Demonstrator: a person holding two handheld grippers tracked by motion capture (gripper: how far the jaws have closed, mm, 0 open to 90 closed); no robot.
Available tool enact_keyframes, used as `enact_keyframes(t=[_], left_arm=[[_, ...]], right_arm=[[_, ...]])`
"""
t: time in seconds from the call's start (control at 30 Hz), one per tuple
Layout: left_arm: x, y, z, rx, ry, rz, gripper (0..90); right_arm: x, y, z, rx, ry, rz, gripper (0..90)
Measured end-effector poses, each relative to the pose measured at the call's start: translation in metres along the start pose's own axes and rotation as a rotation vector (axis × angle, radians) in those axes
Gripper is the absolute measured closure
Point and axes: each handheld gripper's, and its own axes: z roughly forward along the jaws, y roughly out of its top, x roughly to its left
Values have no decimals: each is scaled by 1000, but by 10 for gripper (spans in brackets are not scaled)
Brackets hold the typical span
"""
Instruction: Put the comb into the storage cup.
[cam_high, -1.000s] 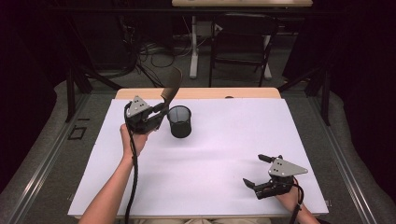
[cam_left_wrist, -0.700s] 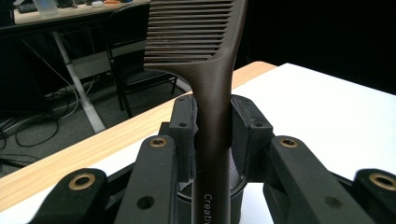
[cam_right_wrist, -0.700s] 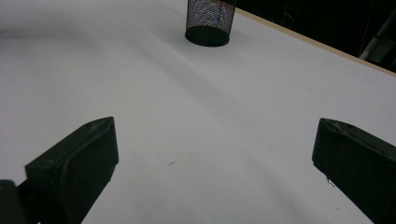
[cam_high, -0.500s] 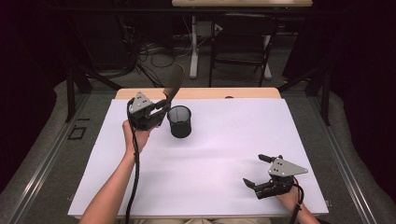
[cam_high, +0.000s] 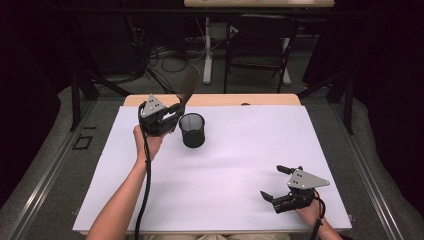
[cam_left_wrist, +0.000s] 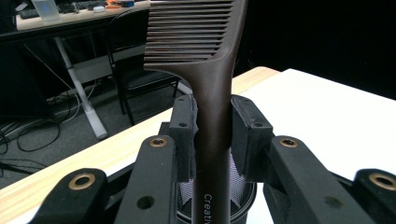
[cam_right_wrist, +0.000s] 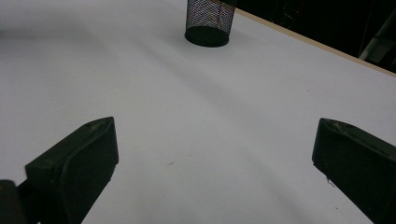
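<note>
One comb held above a mesh cup near the table's far left corner

One dark brown comb is clamped by its handle in the left gripper, teeth upward, just left of and above the black mesh cup that stands on the white table near the far edge. It is judged light, stiff and smooth, so the plain handle is best pinched, never the thin teeth. Near the right front corner the right gripper is kept unclenched and empty.
</note>
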Motion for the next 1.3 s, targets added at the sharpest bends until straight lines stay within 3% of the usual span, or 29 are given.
enact_keyframes(t=[1.3], left_arm=[[0, 14, 21, -43, 2, 5, 717]], right_arm=[[-1, 0, 0, -3, 1, 2, 1]])
